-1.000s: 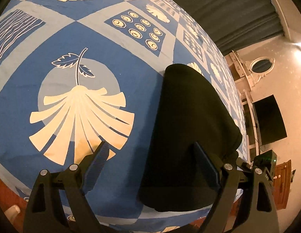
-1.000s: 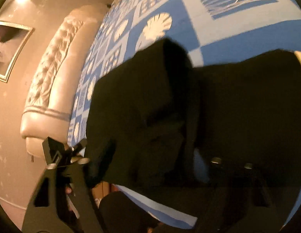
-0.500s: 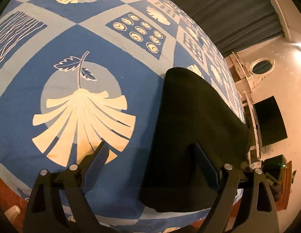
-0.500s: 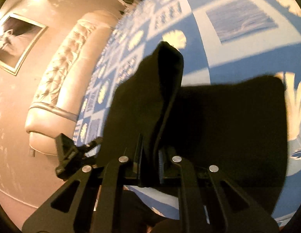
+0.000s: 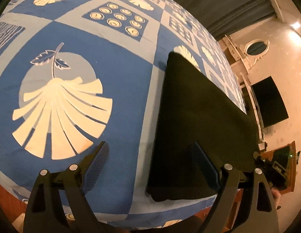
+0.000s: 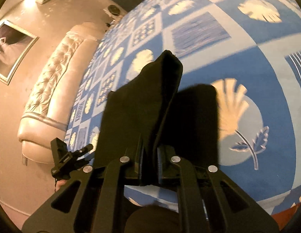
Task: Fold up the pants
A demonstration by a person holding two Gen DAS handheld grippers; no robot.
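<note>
The black pants (image 5: 197,120) lie on a blue and white patterned bedspread (image 5: 103,62). In the left wrist view my left gripper (image 5: 150,165) is open and empty; its right finger hangs over the near part of the pants and its left finger over bare bedspread. In the right wrist view my right gripper (image 6: 149,167) is shut on a raised fold of the pants (image 6: 150,101), which stands up above the rest of the cloth lying flat.
The bed's near edge runs just below both grippers. A padded cream headboard (image 6: 53,81) and a framed picture (image 6: 8,48) are at the left in the right wrist view. A dark TV (image 5: 270,101) and wooden furniture stand beyond the bed.
My right gripper has closed on the pants' edge and lifted it, pulling the fold up and toward the right. The left gripper has stayed open, almost still.
</note>
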